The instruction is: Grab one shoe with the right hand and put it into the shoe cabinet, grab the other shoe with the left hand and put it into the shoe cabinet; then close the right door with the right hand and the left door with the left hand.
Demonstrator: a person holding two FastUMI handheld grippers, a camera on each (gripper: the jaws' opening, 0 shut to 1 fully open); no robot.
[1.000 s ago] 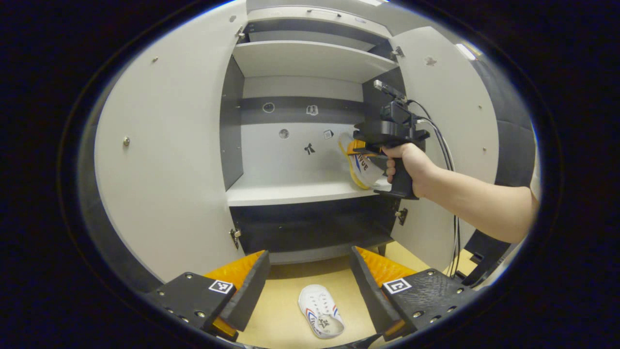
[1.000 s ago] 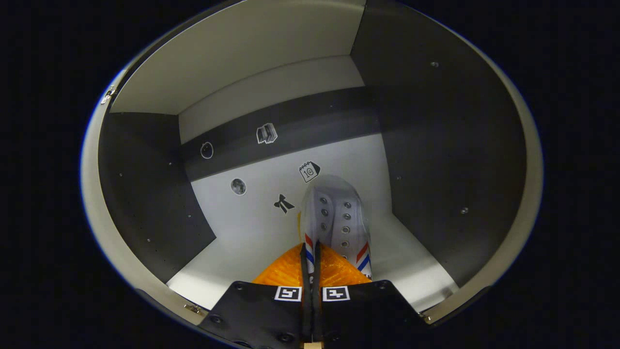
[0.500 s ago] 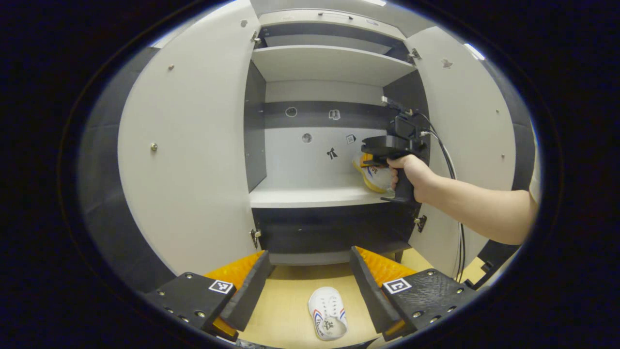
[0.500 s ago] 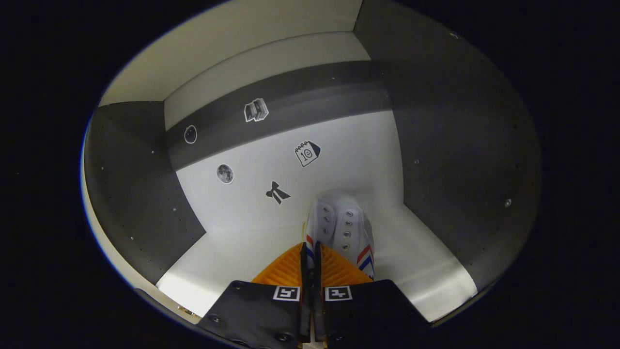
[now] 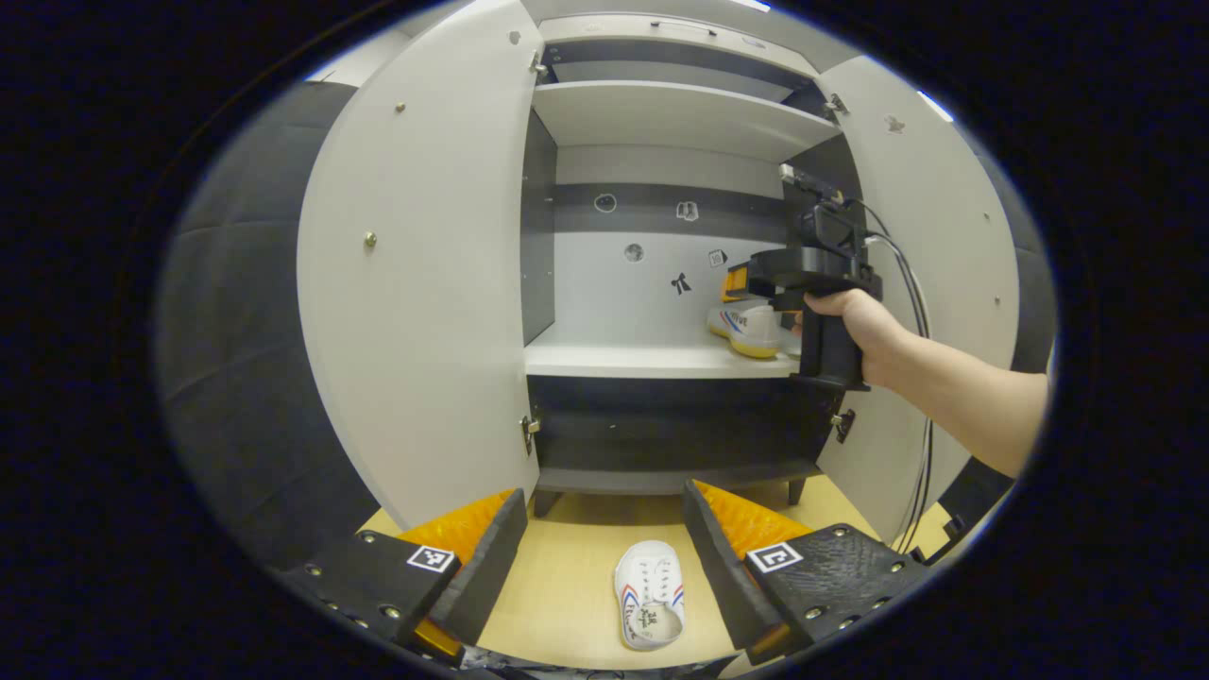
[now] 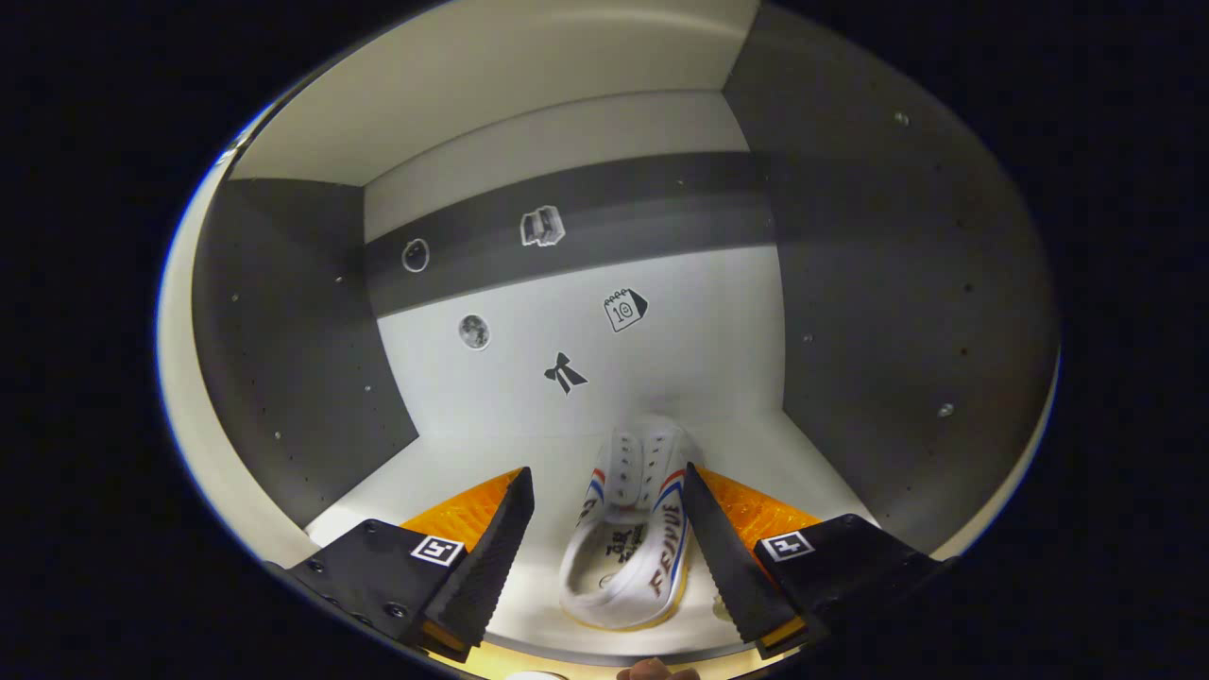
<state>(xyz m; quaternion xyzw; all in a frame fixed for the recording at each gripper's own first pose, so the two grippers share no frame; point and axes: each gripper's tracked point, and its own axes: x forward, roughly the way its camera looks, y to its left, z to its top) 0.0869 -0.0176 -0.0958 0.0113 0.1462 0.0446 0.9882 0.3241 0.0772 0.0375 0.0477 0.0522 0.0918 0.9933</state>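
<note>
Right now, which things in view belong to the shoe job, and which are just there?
Belong to the job:
shoe on the shelf
shoe on the floor
shoe cabinet
left door
right door
left gripper
right gripper

Just there:
stickers on the back wall
cables

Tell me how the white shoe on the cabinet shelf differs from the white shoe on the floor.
The white shoe on the shelf sits inside the cabinet between the open right gripper fingers; the white shoe on the floor lies on the wooden floor before the open left gripper. Both have red and blue stripes.
</note>
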